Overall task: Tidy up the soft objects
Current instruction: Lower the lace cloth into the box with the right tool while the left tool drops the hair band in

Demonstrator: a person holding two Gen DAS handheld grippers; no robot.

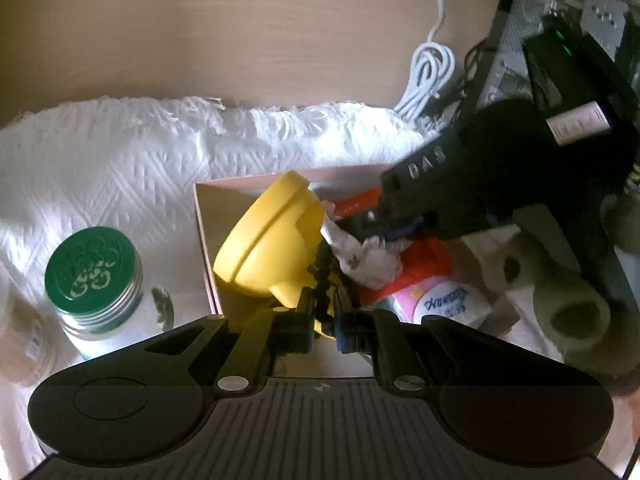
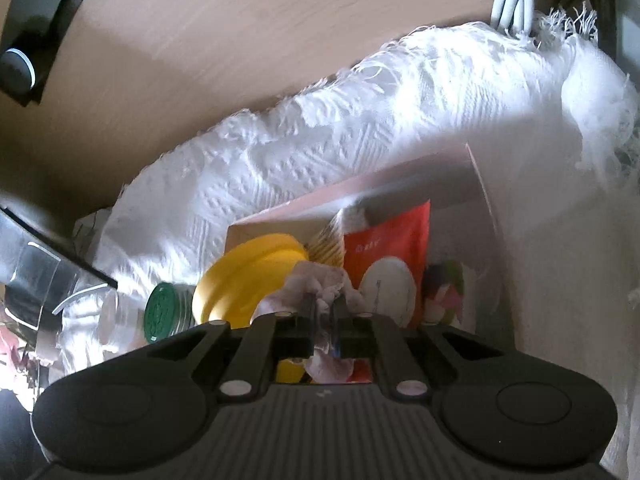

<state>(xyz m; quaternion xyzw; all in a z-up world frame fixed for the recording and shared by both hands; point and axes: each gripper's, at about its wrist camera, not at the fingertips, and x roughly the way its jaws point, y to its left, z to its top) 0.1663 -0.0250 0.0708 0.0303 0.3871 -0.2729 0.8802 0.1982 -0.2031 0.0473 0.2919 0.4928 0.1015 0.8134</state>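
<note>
A pink cardboard box [image 1: 204,232] sits on a white textured towel [image 1: 100,168]. A yellow soft toy [image 1: 268,236] lies tilted in the box. My left gripper [image 1: 324,304] is shut on a dark beaded strand of that toy. My right gripper [image 2: 324,308] is shut on a crumpled whitish cloth [image 2: 316,276] over the box; it shows in the left wrist view [image 1: 362,230] as a black body reaching in from the right, with the cloth [image 1: 368,256] hanging from it. A red packet [image 2: 384,264] stands in the box [image 2: 400,188] beside the yellow toy [image 2: 240,276].
A glass jar with a green lid [image 1: 94,268] stands left of the box. Two cardboard tubes [image 1: 572,316] lie on the right. A pink and white round pack [image 1: 444,304] lies in the box. White cable [image 1: 432,68] and black gear are at the back right on the wooden table [image 1: 240,32].
</note>
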